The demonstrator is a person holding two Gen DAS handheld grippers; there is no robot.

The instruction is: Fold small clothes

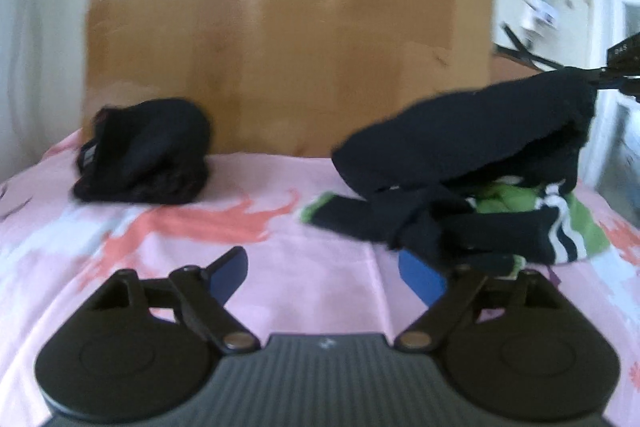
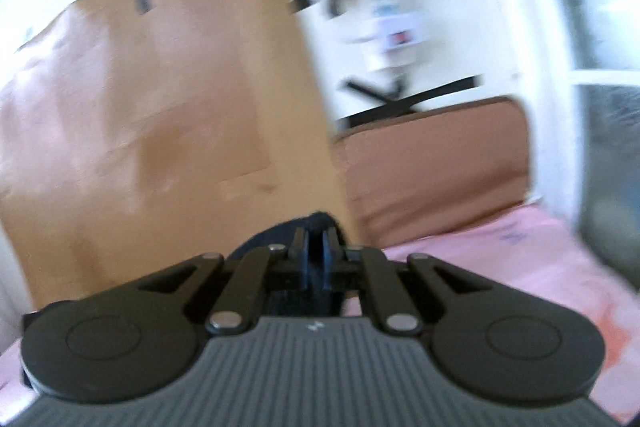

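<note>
Sock (image 1: 472, 131) hangs pinched in right tool (image 2: 316, 255); left tool (image 1: 326, 277) gapes below.

Right gripper (image 2: 316, 247) jaws pinch dark cloth (image 2: 280, 233) before brown cardboard (image 2: 160, 107).

Both wrist views sit low, near the bedsheet (image 1: 280, 247) — facing cardboard (image 2: 160, 107).

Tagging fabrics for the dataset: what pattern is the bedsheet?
Pink bedsheet with coral-red splash-like shapes and pale patches; clearest in the left wrist view.
</note>
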